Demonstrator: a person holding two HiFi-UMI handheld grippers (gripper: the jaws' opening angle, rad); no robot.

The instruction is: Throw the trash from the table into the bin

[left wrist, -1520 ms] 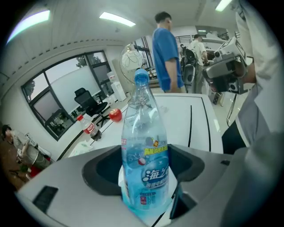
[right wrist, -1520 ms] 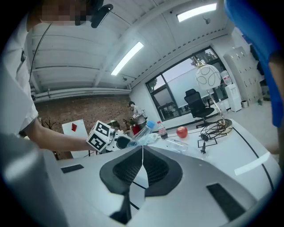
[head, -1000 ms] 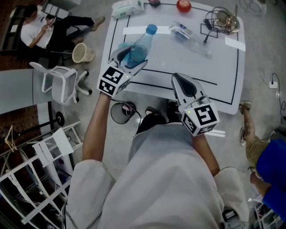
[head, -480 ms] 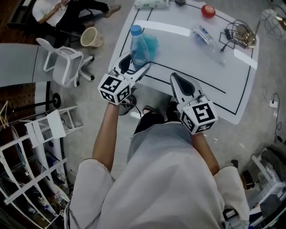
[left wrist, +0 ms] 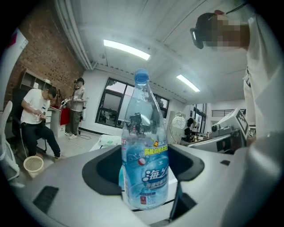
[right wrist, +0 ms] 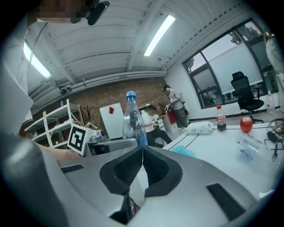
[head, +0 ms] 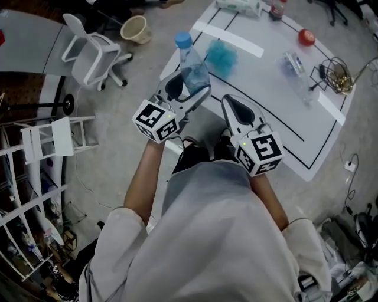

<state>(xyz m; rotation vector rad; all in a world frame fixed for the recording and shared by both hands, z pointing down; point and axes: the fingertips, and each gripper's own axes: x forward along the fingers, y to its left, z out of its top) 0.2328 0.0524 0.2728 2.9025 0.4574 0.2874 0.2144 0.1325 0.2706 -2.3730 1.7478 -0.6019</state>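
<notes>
Left gripper (head: 190, 84) grips the bottle (left wrist: 145, 170) at its label, cap toward 12 o'clock. It's probably near-empty, so light, crushable and slick. Right gripper (head: 229, 104) clenched, empty.

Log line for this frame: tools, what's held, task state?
left tool: shut on bottle, held upright | right tool: shut, empty | table: blue wad on it | task: bottle not yet binned

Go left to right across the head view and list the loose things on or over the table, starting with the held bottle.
water bottle → blue crumpled wad → soda bottle → red round object → wire tangle. The tissue pack and the clear plastic bottle overlap others, so they are left out.
</notes>
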